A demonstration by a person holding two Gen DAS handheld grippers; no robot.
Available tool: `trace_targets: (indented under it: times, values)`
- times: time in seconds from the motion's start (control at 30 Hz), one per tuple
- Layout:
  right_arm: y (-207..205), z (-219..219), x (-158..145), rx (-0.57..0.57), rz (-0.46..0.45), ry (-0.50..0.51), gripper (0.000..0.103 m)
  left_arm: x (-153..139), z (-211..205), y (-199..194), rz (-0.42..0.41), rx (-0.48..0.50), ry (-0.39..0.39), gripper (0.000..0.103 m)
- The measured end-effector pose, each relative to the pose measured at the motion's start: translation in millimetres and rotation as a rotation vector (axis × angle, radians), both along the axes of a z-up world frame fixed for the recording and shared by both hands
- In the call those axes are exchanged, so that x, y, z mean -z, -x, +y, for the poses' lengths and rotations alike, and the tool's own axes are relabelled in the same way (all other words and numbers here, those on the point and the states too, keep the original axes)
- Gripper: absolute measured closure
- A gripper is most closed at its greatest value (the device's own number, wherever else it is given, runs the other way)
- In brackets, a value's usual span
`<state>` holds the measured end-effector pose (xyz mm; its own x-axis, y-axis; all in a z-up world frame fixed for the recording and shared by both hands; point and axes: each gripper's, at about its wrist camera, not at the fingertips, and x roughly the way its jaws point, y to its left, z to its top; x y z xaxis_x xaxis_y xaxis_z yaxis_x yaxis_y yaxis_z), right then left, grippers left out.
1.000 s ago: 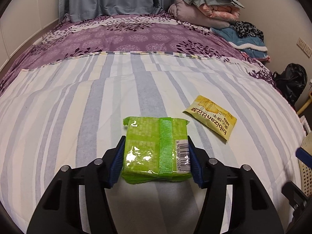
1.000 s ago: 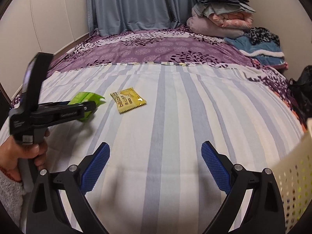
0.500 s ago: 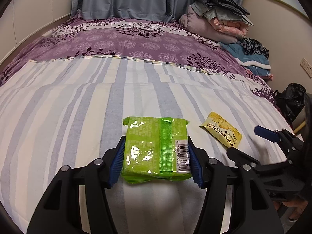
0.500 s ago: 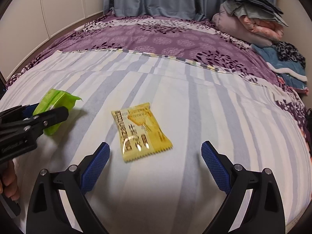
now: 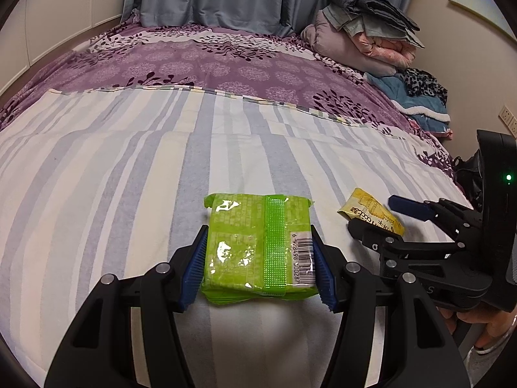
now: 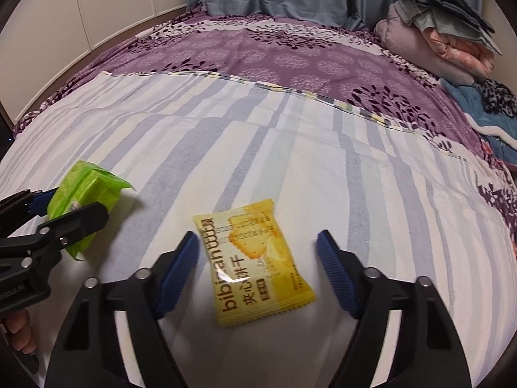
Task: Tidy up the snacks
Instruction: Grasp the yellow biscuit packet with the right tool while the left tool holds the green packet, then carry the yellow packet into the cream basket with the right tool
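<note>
Yellow biscuit packet [image 6: 255,262] lies flat on the striped bedsheet [image 6: 226,148] between the right gripper [image 6: 257,268] pads, jaws just closing, not yet touching. Looks light, crinkly, slippery, crushable: pinch side edges. Green packet [image 5: 260,245] at 9 o'clock, clamped in left gripper [image 5: 258,268].

We've got both wrist cams angled down close over the striped bed [image 5: 129,168], sharing both snack packs.
</note>
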<state>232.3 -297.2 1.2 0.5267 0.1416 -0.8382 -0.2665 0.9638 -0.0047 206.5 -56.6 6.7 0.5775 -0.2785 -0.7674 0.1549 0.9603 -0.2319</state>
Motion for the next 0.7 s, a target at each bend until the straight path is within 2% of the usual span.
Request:
trace_targets:
  times: [0.03,0.13,0.47,0.7]
  values:
    - [1.3,1.6,-0.4,-0.008,0.001,-0.005,0.045,0.4,0.4,-0.2,-0.001,0.0,0.001,0.043]
    - [4.8,5.1,-2.4,-0.017,-0.001,-0.005,0.055,0.5,1.7,0.1,-0.005,-0.004,0.008,0.043]
    - [28.2,-0.5,-9.7,0.027,-0.007,-0.002,0.057,-5.5,7.2,0.6,-0.019,-0.009,0.035,0.043]
    - [62.4,-9.1,-32.6,0.065,-0.047,-0.027,0.057,-17.7,9.1,4.8,-0.045,-0.004,0.062,0.043]
